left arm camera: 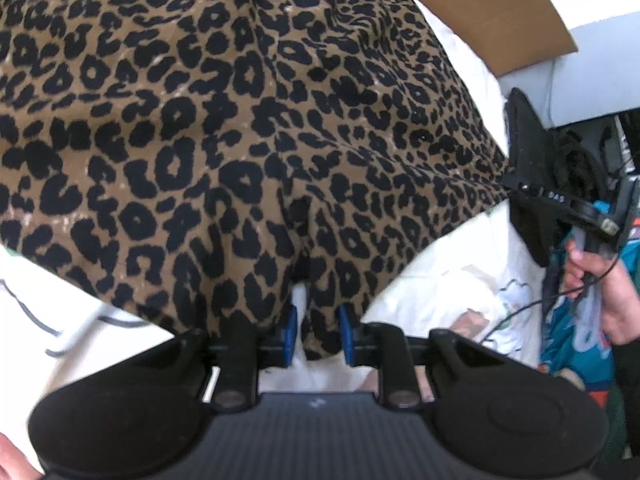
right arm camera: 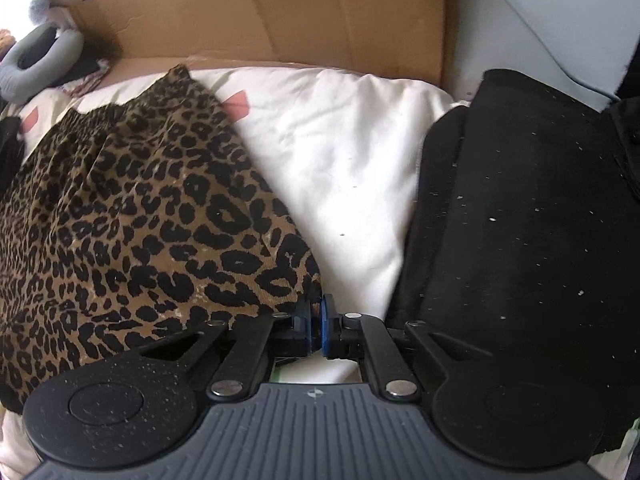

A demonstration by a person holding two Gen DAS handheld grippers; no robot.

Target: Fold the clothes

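one leopard-print garment (right arm camera: pixel 132 220) lies spread on a white bed cover (right arm camera: pixel 340 152) — brown ground, black spots, gathered band at its far end toward the cardboard. in the left wrist view the same garment (left arm camera: pixel 240 128) fills most of the frame, its near hem bunched and hanging over the gripper fingers.

left hand-held gripper (left arm camera: pixel 318 334): two blue pads stand a narrow way apart with a fold of the leopard hem between them — holding the garment's near edge. right hand-held gripper (right arm camera: pixel 316 328): two blue pads nearly together, pinching the near right corner of the leopard garment; cloth reaches right into the gap.

one black garment (right arm camera: pixel 520 220), folded flat and speckled with lint, lies on the bed cover to the right of the leopard piece, well apart from it with bare white cover between. one flattened cardboard box (right arm camera: pixel 280 12) stands along the far edge of the bed. one grey ring-shaped cushion (right arm camera: pixel 36 60) at the far left corner.

in the left wrist view the right hand-held gripper's black body (left arm camera: pixel 560 204) shows at the right edge, held by one hand (left arm camera: pixel 600 292), beside the black garment (left arm camera: pixel 528 148). a teal printed cloth (left arm camera: pixel 576 336) lies under that hand. two small pink marks show on the cover beside the leopard garment's far end.
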